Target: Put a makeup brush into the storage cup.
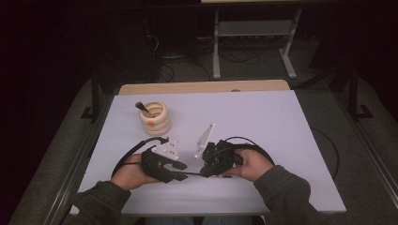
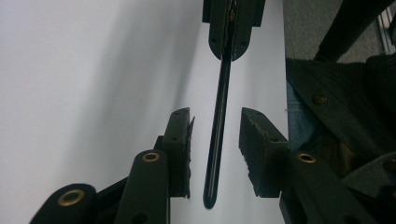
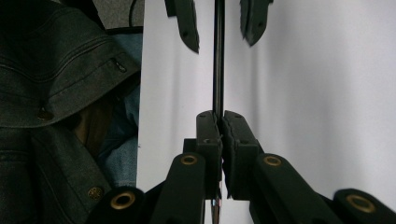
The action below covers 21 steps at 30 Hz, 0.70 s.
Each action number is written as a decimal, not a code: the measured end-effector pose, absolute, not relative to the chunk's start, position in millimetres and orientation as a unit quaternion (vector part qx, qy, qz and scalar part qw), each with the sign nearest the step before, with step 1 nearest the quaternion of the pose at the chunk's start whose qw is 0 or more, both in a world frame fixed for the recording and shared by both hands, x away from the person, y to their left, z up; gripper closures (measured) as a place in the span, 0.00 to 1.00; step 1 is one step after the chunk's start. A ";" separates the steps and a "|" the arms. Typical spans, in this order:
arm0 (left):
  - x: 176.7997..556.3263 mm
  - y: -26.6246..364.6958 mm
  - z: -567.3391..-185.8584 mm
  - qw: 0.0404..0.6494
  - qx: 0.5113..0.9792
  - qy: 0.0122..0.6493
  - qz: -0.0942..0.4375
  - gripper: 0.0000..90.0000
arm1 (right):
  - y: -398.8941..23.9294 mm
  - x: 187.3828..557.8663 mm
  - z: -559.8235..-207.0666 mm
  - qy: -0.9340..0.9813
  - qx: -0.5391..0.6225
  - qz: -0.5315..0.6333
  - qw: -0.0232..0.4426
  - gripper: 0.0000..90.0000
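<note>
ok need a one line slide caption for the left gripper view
Open left gripper straddles a thin black rod that the right gripper clamps from the far end.

Table: white top (image 1: 263, 122) with a pale wood strip (image 1: 202, 87) along its far edge.
Floor: grey carpet (image 1: 328, 108), black cables (image 1: 234, 56) trailing across it.
Furniture: grey metal stand (image 1: 253, 33) beyond the table.
Light: dim room, far side in darkness.
</note>
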<state>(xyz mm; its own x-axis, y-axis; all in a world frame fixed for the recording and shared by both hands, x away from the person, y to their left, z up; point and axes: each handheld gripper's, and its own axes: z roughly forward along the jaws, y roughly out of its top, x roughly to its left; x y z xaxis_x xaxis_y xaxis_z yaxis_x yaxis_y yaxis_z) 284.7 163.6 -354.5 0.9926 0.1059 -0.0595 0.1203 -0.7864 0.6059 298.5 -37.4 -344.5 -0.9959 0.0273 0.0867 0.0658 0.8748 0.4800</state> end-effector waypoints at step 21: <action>279.4 162.1 -360.8 0.300 0.953 0.035 -0.003 0.94 | -35.1 298.4 -344.9 -0.963 -0.015 -0.270 0.026 0.86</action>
